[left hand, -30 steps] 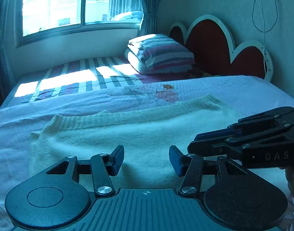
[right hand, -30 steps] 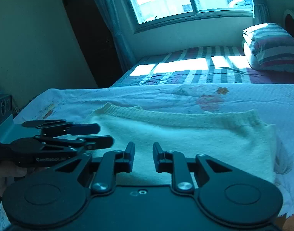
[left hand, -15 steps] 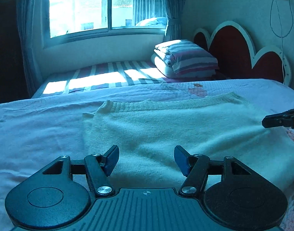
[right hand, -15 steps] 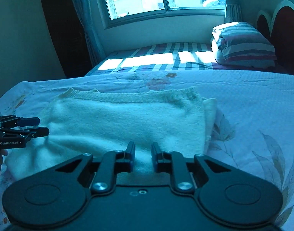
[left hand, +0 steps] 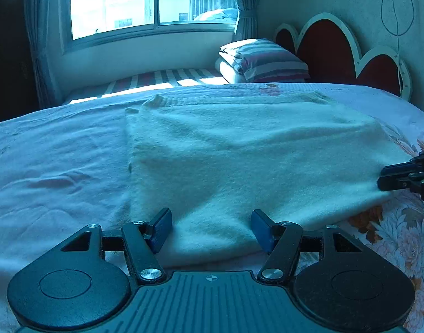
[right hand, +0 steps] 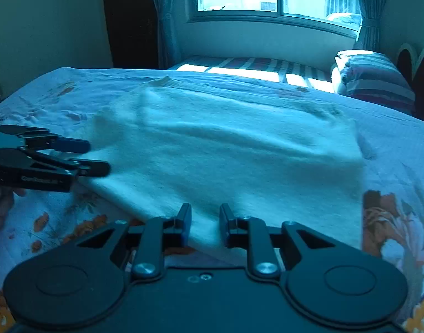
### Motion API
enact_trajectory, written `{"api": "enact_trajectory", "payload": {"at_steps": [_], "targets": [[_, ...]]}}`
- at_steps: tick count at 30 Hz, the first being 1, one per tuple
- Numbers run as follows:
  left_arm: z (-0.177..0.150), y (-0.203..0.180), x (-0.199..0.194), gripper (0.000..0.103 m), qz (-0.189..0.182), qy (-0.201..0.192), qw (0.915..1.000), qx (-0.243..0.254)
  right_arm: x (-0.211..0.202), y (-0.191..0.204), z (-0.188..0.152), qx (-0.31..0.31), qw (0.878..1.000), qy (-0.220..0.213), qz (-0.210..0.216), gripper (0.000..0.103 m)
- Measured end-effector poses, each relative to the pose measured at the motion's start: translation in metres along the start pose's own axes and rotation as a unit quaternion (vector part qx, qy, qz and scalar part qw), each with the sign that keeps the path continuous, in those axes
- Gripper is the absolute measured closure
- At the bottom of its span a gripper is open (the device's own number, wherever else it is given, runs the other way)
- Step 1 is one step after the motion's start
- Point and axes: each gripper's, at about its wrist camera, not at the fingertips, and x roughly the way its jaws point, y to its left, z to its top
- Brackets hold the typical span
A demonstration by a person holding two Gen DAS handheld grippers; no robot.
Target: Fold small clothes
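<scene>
A cream knitted sweater (left hand: pixel 239 155) lies folded flat on the bed, its ribbed hem at the far side. It also shows in the right wrist view (right hand: pixel 226 144). My left gripper (left hand: pixel 210 229) is open and empty, low over the sweater's near edge toward its left side; it also shows in the right wrist view (right hand: pixel 96 156). My right gripper (right hand: pixel 205 222) is open with a narrow gap, empty, over the near edge toward the sweater's right side. Its fingertips (left hand: pixel 389 177) show at the right edge of the left wrist view.
The bed sheet (left hand: pixel 51 161) is pale with a floral print near the front. A stack of folded striped bedding (left hand: pixel 263 61) lies by the red headboard (left hand: pixel 328 47). A window (left hand: pixel 145 0) with curtains is behind. A striped mattress (right hand: pixel 248 66) lies beyond.
Both grippers have moved apart along the sweater's near edge and dropped lower toward it. The left gripper's jaws have opened wider. The sweater lies as before.
</scene>
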Motion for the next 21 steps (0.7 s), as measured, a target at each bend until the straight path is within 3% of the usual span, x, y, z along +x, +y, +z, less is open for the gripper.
{"api": "enact_trajectory", "payload": {"at_steps": [5, 9, 11, 12, 14, 16, 19, 21], "targets": [[-0.008, 0.013, -0.012, 0.04, 0.018, -0.003, 0.9998, -0.004, -0.023, -0.049, -0.026, 0.047, 0.998, 0.001, -0.032, 0.083], [-0.005, 0.025, -0.029, 0.04, 0.029, -0.019, 0.9971, -0.068, -0.029, -0.051, -0.022, 0.07, 0.997, -0.002, -0.027, 0.08], [-0.005, 0.032, -0.033, 0.04, 0.035, -0.027, 0.9942, -0.098, -0.044, -0.049, -0.019, 0.08, 0.995, -0.039, -0.033, 0.078], [-0.006, 0.035, -0.029, 0.04, 0.045, -0.021, 0.9928, -0.109, -0.048, -0.049, -0.02, 0.087, 0.995, -0.048, -0.031, 0.079], [-0.01, 0.042, -0.012, 0.04, 0.068, 0.026, 0.99, -0.121, -0.043, -0.051, -0.024, 0.08, 0.995, -0.038, -0.044, 0.079], [-0.013, 0.047, -0.007, 0.04, 0.062, 0.026, 0.9893, -0.13, -0.029, -0.053, -0.034, 0.074, 0.995, 0.008, -0.059, 0.081], [-0.008, 0.05, -0.019, 0.04, 0.043, 0.018, 0.9864, -0.157, -0.035, -0.055, -0.031, 0.088, 0.995, -0.003, -0.054, 0.081], [-0.012, 0.055, -0.028, 0.04, 0.004, 0.01, 0.9768, -0.214, -0.046, -0.052, -0.028, 0.089, 0.994, -0.029, -0.048, 0.078]]}}
